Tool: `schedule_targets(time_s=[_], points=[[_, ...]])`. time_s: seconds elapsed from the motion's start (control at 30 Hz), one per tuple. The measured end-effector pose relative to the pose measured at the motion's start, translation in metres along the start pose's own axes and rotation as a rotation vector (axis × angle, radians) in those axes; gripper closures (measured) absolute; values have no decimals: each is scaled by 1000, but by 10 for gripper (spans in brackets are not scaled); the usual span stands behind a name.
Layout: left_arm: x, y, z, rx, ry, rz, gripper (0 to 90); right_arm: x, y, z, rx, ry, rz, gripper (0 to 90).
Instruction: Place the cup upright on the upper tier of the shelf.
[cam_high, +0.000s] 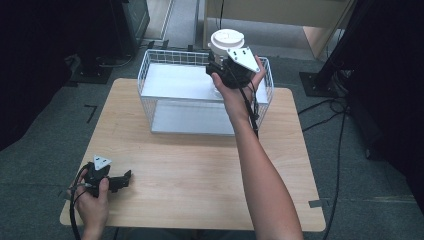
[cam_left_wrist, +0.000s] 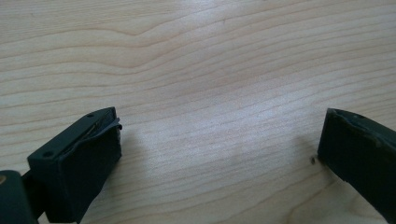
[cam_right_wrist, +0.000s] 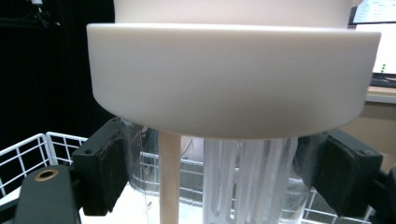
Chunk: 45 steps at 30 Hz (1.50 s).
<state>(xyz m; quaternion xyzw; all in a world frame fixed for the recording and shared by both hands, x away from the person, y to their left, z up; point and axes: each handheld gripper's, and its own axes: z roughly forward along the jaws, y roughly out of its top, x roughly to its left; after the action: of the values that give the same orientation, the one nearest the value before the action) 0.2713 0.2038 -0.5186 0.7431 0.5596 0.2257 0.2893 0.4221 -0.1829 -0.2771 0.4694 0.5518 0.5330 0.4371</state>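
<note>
Wooden desk (cam_high: 200, 165) carrying a white wire basket (cam_high: 150, 75) at its far edge. Right hand-held gripper (cam_high: 225, 67), raised over the basket's far right part, jaws closed against the clear ribbed body of a white-lidded container (cam_right_wrist: 233, 79). Left hand-held gripper (cam_high: 122, 180), at the near left corner, rests on the desk with jaws spread wide, holding nothing.
</note>
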Motion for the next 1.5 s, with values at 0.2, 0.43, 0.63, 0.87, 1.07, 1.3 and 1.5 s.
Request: schedule_targets(time_s=[0.2, 0.43, 0.63, 0.87, 1.07, 1.3, 1.5], points=[[0, 1, 1, -2, -5, 5, 0, 5, -2, 10, -5, 8, -3, 161], [0, 1, 1, -1, -5, 5, 0, 11, -7, 16, 14, 26, -10, 161], [0, 1, 1, -2, -5, 6, 0, 12, -11, 18, 13, 39, -10, 160], [0, 1, 1, -2, -5, 6, 0, 9, -12, 17, 11, 66, -4, 156], [-1, 1, 1, -2, -5, 5, 0, 5, -9, 14, 30, 109, 8, 31], [0, 1, 1, -2, -5, 5, 0, 4, -9, 11, 29, 113, 0, 0], [0, 1, 1, -2, -5, 6, 0, 0, -15, 5, 29, 100, 14, 0]])
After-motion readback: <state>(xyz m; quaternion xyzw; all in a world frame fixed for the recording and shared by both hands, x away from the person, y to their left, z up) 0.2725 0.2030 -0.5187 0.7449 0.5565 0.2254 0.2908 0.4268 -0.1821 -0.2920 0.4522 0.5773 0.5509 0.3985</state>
